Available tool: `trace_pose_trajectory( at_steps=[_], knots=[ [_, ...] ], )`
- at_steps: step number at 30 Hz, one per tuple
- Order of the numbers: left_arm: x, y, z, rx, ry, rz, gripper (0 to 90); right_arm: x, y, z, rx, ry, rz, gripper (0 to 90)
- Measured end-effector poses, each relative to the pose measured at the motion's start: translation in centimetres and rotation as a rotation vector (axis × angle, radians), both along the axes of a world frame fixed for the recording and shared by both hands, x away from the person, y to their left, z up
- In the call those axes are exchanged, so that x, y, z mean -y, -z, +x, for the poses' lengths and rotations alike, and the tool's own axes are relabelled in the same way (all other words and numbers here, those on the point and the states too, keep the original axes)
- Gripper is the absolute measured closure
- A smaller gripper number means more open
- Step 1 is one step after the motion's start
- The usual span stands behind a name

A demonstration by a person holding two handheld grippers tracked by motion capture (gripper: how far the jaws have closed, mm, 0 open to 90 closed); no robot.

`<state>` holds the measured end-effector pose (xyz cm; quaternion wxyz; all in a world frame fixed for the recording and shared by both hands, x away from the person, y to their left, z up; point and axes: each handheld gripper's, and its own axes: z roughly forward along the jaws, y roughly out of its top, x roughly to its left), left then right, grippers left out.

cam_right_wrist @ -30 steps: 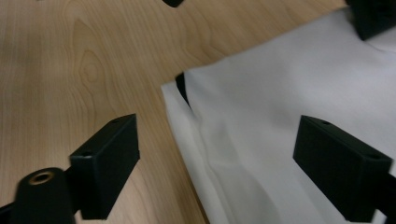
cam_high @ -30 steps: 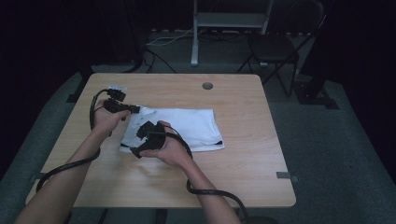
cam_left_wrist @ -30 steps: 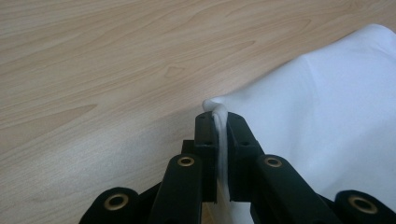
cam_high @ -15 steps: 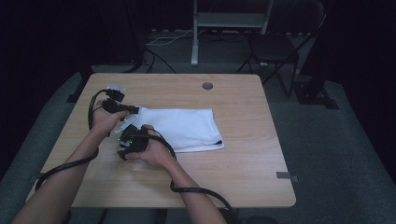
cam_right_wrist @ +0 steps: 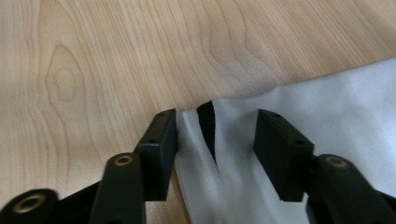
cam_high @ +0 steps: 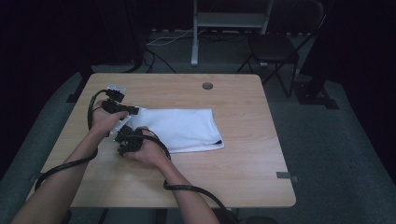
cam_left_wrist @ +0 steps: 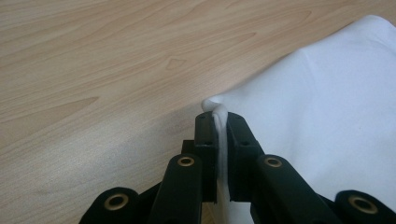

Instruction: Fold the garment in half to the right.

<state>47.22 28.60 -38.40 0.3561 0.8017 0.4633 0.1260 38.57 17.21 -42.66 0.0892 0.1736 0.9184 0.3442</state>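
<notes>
Left gripper (cam_left_wrist: 217,126) low, clamped on white cloth (cam_high: 182,128) corner, right gripper (cam_right_wrist: 215,140) jaws just closing astride cloth edge, not yet pinching

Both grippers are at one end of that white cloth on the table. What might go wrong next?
The right gripper has just been closing around the white cloth's edge, but its jaws are not yet pressing; it could catch one layer only, or push the fabric away. The left gripper pinches just a thin corner fold, which might slip out if pulled. Lifting unevenly could bunch the cloth on the table.
</notes>
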Motion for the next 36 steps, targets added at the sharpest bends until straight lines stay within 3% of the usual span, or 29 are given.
trace_pose_trajectory(
  at_steps=[9,12,18,21,30,36],
  knots=[
    [0.0,0.3,-0.1,-0.012,0.009,0.008,84.7,-0.2,0.3,-1.0,0.065,0.043,0.011,75.2],
    [-0.1,0.3,-0.1,-0.010,0.006,0.010,84.7,-0.4,0.3,-1.0,0.064,0.059,0.011,76.8],
    [-0.4,-0.2,-0.1,-0.007,-0.001,0.019,84.7,0.0,-0.2,-0.9,0.030,0.088,0.088,78.0],
    [-0.5,-0.6,-0.1,-0.003,-0.009,0.018,84.7,0.0,-0.4,-0.9,0.025,0.088,0.100,78.0],
    [-0.5,-2.5,-0.3,0.021,-0.008,0.024,84.7,0.1,-2.9,-1.4,0.031,0.096,0.214,78.0],
    [-0.5,-4.0,-0.3,0.026,-0.012,0.037,84.8,0.3,-4.3,-1.4,0.042,0.096,0.253,78.0]
  ],
)
